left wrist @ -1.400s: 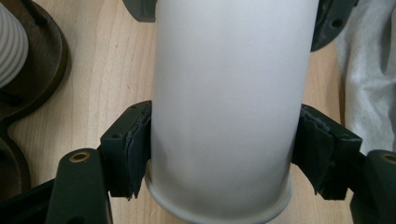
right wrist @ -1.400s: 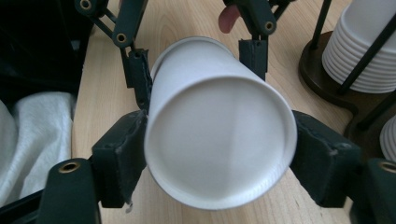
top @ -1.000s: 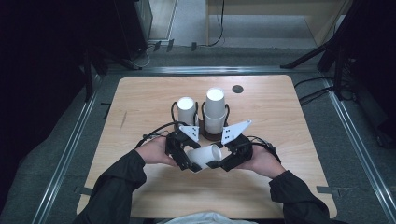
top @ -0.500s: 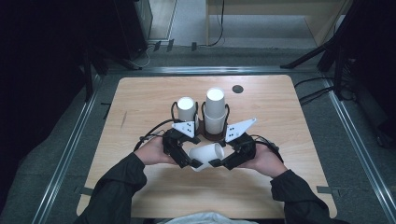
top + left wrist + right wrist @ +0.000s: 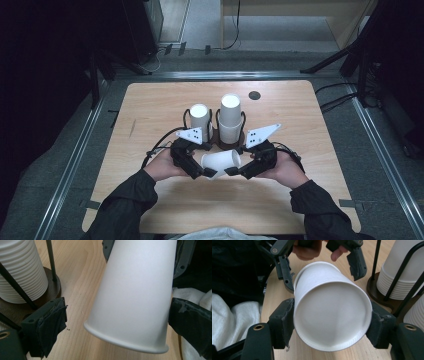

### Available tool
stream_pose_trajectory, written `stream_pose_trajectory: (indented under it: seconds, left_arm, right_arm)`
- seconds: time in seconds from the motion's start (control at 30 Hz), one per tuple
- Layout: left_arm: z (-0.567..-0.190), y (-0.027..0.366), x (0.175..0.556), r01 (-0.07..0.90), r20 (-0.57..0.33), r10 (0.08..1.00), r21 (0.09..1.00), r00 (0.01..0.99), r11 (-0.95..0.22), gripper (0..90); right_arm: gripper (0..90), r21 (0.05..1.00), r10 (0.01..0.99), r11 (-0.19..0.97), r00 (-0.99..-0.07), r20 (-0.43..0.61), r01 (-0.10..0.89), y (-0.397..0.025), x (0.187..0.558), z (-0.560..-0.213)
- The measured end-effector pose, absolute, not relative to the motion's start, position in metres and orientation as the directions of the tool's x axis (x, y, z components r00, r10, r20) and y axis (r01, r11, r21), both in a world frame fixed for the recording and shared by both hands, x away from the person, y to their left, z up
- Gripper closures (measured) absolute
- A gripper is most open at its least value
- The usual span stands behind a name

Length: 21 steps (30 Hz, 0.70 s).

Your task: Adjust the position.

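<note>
A pale wooden bench (image 5: 150,110) with rounded corners stands in a dim room, ringed by grey floor and metal rails, dark equipment and cables at the back. A small dark disc (image 5: 254,95) sits near its far edge. Mid-bench, two stacks of white cups stand upside down in a dark wire holder (image 5: 216,134): the shorter stack (image 5: 199,119) on the left, the taller stack (image 5: 230,116) beside it.

One single paper cup (image 5: 220,161) is already free of the stacks, held lying sideways just above the bench, near the person. The right hand-held gripper (image 5: 235,171) pinches it across the base end, pads pressed to both sides. The left hand-held gripper (image 5: 204,172) stands spread around the rim end; one pad looks close to the wall, the other clear of it. Judging from this, the handover or the setting-down is yet to come
</note>
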State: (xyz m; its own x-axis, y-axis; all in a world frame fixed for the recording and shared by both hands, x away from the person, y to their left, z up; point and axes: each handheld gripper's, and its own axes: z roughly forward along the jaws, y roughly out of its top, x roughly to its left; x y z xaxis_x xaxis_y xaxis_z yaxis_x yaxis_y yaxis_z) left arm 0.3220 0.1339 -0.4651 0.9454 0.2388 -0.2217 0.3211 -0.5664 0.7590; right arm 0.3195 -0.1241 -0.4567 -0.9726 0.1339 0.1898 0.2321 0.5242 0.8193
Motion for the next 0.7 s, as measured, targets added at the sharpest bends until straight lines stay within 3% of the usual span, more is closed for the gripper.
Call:
stream_pose_trajectory:
  seconds: [0.7]
  left_arm:
    - [-0.466,0.132,0.319,0.304,-0.227,0.211,0.815,0.951,-0.494,6.5]
  right_arm:
    - [32.4,0.871,0.122,0.418,-0.966,0.226,0.257,-0.132,0.326,-0.445]
